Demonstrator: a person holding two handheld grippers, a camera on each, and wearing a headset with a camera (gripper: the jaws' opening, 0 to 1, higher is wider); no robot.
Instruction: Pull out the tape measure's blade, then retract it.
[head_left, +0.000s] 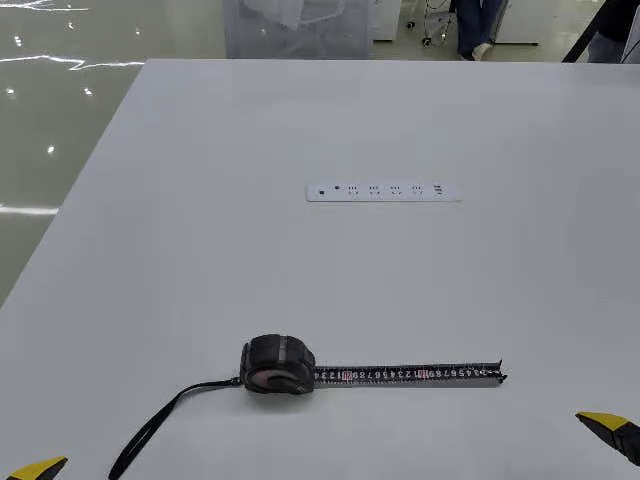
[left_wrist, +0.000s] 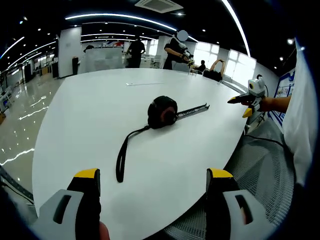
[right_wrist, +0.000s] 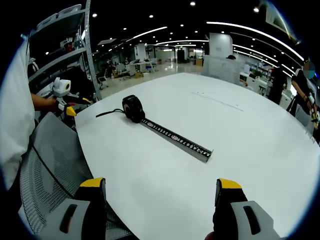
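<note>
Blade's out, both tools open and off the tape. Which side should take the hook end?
Right, probably. The blade's hook end lies toward the right tool. The case and strap lie toward the left tool, which is better placed to steady the case.

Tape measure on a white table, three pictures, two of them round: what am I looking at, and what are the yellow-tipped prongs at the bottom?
No robot here: a person holds a gripper, a two-jaw hand tool, in each hand. The rectangular picture comes from a camera on the person's head. Each round one comes from a camera on a gripper, looking along its yellow-tipped jaws: the left gripper and the right gripper. Both are open and hold nothing. On the table lies the tape measure, its blade pulled out flat, its black strap trailing the other way. Farther back lies a white power strip.
</note>
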